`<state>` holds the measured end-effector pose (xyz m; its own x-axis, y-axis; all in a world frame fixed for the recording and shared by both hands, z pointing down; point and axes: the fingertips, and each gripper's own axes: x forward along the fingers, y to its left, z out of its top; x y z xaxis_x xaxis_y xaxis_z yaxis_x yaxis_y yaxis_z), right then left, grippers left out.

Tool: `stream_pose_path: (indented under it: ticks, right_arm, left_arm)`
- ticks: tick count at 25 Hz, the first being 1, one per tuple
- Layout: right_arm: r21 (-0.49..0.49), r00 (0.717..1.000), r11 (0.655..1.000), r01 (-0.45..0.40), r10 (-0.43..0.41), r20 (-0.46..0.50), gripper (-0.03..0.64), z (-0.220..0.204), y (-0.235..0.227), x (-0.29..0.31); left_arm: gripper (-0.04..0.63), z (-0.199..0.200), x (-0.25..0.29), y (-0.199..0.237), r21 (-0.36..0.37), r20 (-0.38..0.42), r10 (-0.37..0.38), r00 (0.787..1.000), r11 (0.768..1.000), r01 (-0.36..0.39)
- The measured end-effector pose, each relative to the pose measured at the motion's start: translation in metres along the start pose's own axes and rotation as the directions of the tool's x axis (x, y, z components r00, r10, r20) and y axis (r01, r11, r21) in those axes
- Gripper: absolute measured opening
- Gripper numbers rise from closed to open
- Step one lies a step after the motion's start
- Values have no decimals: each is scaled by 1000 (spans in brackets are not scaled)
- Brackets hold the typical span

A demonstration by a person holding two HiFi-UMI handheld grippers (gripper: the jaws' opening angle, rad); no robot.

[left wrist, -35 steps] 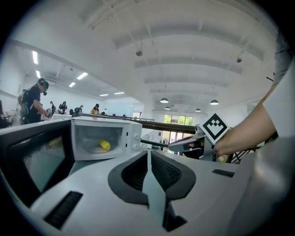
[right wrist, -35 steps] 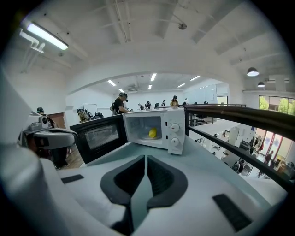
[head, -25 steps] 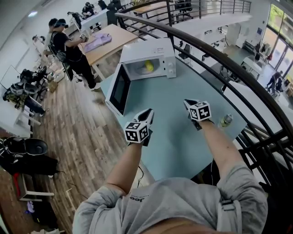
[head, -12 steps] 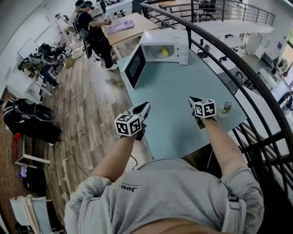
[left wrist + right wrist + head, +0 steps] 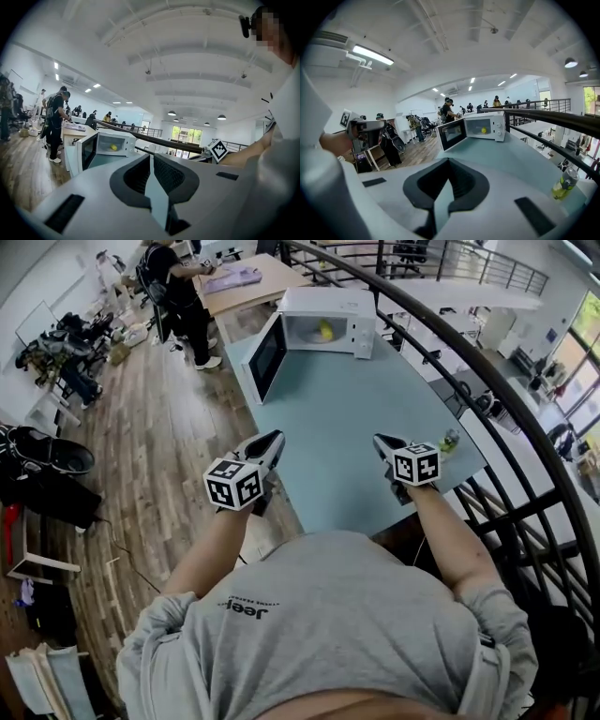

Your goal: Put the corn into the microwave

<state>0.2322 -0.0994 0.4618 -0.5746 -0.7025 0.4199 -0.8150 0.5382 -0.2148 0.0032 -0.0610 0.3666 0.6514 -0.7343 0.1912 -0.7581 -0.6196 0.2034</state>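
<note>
One corn [image 5: 324,330] is seen, already lying inside the one open microwave [image 5: 362,332] at the far end of the table [image 5: 356,418]. It is judged light, firm and rounded, apt to roll, so it is best gripped across its middle. Two grippers are counted: the left gripper [image 5: 271,439] and the right gripper [image 5: 381,442] are both closed on nothing, well apart from the microwave. One bottle [image 5: 451,440] stands near the table's right edge.
</note>
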Motion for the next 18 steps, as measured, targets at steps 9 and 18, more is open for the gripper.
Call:
stream_pose_path:
  ticks: [9, 18]
  right_arm:
    - [59, 995, 996, 63, -68, 80, 18, 14, 40, 0]
    - [55, 989, 997, 57, -64, 135, 18, 42, 63, -17]
  left_arm:
    - [41, 23, -23, 49, 25, 4, -92, 996, 995, 92]
    - [41, 28, -19, 62, 35, 13, -156, 988, 987, 156]
